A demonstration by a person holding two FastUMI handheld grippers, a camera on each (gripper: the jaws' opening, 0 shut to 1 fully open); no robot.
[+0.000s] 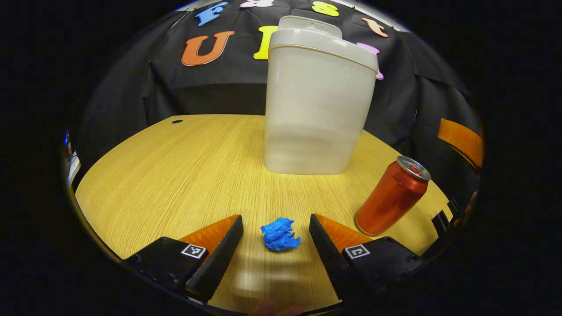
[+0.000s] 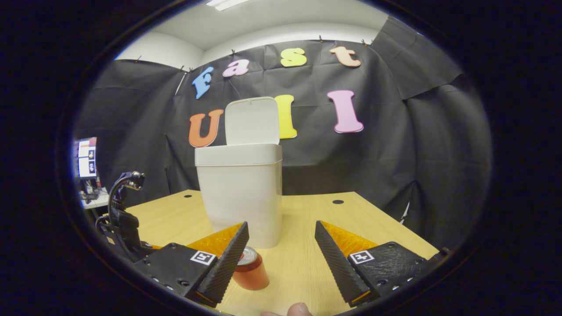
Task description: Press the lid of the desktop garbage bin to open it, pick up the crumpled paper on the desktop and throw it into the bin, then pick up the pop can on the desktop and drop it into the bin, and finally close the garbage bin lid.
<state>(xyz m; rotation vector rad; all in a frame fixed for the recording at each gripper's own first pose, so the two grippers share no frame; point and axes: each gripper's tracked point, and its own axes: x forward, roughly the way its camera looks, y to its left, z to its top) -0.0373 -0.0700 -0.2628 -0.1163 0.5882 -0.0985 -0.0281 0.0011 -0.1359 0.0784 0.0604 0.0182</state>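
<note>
Left tool [image 1: 275, 228] splayed around paper [image 1: 279, 234], can [image 1: 392, 196] beside

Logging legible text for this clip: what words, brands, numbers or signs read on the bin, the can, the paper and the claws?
No text can be quoted.
Pop can: plain side, no brand legible.
Garbage bin: no writing.
Crumpled paper: no print.
Left claw and right claw: square black-and-white code markers, no words.
Sheets at the booth's edge: too small to read.

Even overhead light; ceiling lamp [image 2: 224, 3] glares; soft shadows on table [image 1: 175, 175]; sharp centre; fisheye-bent edges.
</note>
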